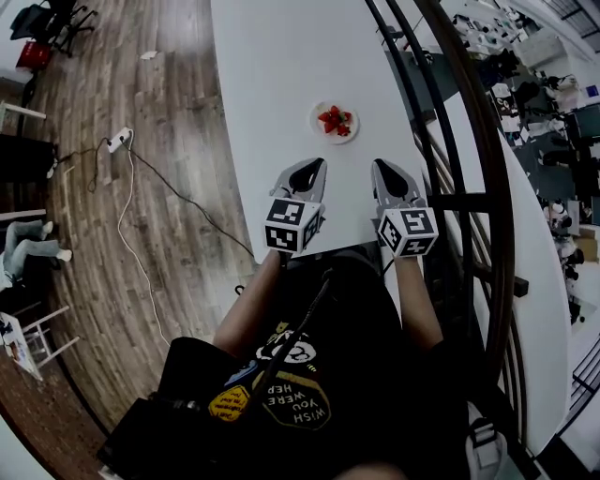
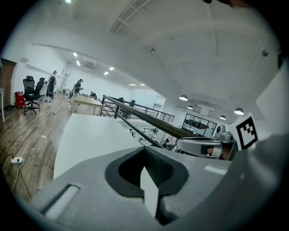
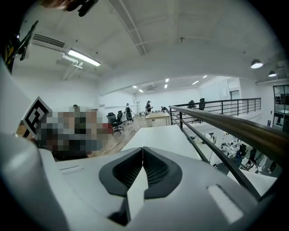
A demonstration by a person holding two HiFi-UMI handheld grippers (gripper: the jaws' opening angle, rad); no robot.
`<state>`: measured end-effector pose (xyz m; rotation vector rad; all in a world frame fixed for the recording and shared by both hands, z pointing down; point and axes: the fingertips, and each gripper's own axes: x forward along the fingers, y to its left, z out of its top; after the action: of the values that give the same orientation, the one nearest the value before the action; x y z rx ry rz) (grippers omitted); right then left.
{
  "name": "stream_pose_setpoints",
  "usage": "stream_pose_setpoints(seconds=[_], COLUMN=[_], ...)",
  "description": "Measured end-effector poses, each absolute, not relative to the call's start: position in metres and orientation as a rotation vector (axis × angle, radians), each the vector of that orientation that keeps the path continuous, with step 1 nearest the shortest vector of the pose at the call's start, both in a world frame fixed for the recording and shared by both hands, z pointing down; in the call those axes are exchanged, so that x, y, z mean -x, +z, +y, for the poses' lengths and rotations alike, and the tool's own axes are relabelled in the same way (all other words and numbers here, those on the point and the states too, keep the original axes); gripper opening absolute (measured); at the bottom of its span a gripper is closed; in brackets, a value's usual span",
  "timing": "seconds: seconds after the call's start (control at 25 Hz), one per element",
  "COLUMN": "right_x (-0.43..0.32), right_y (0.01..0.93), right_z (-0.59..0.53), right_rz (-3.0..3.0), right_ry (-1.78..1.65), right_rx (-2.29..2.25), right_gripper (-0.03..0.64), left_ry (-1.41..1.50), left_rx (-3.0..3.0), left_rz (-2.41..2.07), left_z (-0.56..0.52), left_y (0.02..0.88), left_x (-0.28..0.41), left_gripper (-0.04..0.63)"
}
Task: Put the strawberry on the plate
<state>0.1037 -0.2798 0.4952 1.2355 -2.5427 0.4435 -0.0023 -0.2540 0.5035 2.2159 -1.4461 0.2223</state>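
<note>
Head view shows a black printed shirt at 6 o'clock, with both forearms reaching forward from it. Just beyond, the left gripper and the right gripper hang side by side over the near end of a long white table, tips pointing toward 12 o'clock. Each gripper view shows its own jaws pressed tip to tip, with nothing held between them.

The tabletop is plain matte white and runs from 6 to 12 o'clock. At its 9 o'clock side lies a wood-plank floor, where a white power strip trails a dark cable. At its 3 o'clock side a black railing follows the table edge, and past the railing a lower level crowded with desks shows. Far off at 11 o'clock stand black office chairs and a red bin. The gripper views add white walls, a white ceiling with strip lights, and people standing by desks at the far end.

The strawberry sits on a small round white plate, at 12 o'clock from the gripper tips and clear of both. It is bright red with a speck of green, in a lumpy cluster at the plate's middle. Whether it is whole or cut is too small to tell.
</note>
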Motion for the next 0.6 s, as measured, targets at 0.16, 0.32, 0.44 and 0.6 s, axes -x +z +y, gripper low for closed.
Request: stream_pose_setpoints(seconds=[0.16,0.32,0.44,0.6], right_x=[-0.105,-0.101,-0.097,-0.091], right_y=[0.477,0.458,0.447,0.43], right_z=[-0.262,-0.248,-0.24,-0.229], right_rz=[-2.582,-2.634,-2.669,-2.717], right_ry=[0.44,0.392,0.381,0.37], right_rx=[-1.264,-1.285,-1.312,-1.321], right_gripper=[0.005,0.004,0.003,0.003], left_ry=[0.204,0.204,0.203,0.184], left_rx=[-2.277,-2.354,-2.384,-2.437], left_rz=[-1.447,-1.405,-1.404,-1.402], left_z=[-0.236,-0.225,-0.218,-0.209], left_y=[0.484,0.473,0.468,0.452], left_x=[0.0,-0.006,-0.008,-0.008], left_gripper=[0.005,0.005,0.005,0.005])
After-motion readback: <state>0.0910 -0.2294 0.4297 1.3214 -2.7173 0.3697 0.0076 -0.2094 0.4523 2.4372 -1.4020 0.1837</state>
